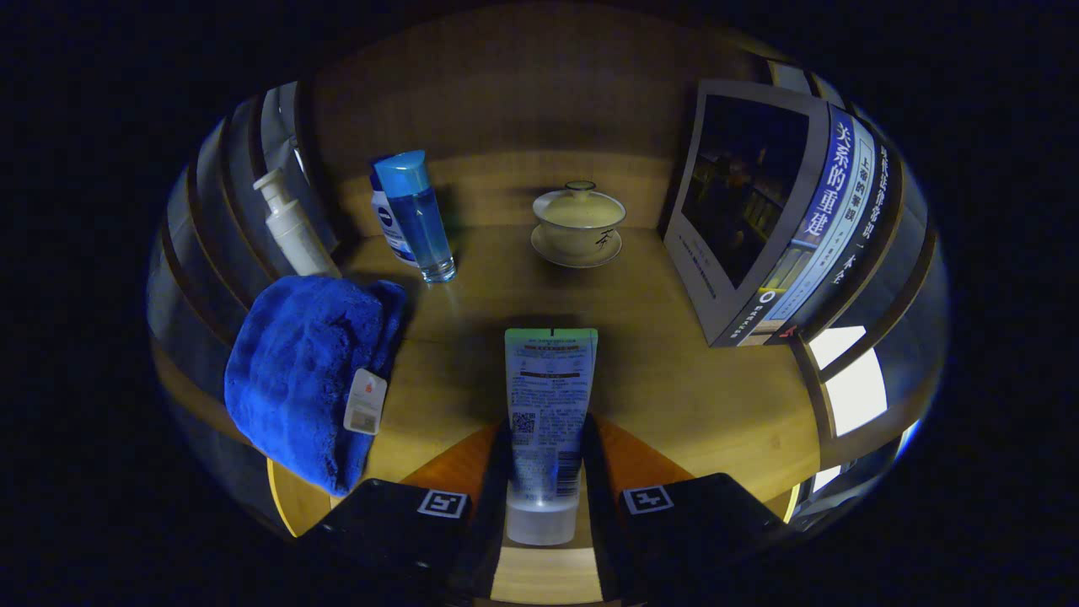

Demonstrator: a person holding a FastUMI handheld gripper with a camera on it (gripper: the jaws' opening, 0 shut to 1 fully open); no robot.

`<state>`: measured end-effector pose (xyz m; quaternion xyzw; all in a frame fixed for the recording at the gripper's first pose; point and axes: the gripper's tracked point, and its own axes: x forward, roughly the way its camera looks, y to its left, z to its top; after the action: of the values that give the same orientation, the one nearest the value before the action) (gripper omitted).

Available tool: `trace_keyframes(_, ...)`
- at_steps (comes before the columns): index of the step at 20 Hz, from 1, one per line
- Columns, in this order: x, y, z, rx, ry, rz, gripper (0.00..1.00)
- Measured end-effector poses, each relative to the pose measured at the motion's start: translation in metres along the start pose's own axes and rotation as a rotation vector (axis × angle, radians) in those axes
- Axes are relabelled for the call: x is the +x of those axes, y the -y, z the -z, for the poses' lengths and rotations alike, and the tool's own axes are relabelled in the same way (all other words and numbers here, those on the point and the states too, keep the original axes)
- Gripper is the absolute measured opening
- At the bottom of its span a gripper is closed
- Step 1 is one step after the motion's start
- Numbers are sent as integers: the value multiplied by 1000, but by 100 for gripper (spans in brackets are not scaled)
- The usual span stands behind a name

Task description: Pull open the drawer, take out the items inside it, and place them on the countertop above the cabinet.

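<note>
**Technician A:** What is the state of the gripper [546, 472]?

**Technician B:** It is clenched on the squeeze tube [548, 405]. Both fingers press the tube's lower body near its translucent cap. The crimped end points away from the fingers, toward the lidded tea bowl [578, 221].

**Technician A:** Where is the tube relative to that tea bowl?

**Technician B:** It is well short of the bowl, on the operator's side, above the wooden bench [691, 396]. Whether it touches the surface cannot be determined. Judged from this, the step in hand is the set-down.

**Technician A:** What does a clean set-down require?

**Technician B:** The operator should lower the tube until its length lies flat on the bare wood short of the tea bowl. The fingers should part only once the bench carries the tube. A soft tube is likely to sag if it is let go above the surface.

**Technician A:** Are there clearance concerns?

**Technician B:** The blue towel [303, 371] lies left of the tea bowl and nearer the gripper. The blue bottle [417, 215] and the white pump bottle [287, 223] stand left of the bowl. The leaning book [767, 211] stands right of it. The operator should withdraw straight back, so the fingers probably clear the towel.
</note>
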<state>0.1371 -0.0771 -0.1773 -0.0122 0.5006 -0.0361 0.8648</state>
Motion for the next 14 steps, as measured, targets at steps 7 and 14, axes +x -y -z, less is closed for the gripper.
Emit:
trace_keyframes(7, -30, 8, -9, 29, 91, 8, 97)
trace_keyframes(14, -108, -5, 1, 59, 287, -17, 99)
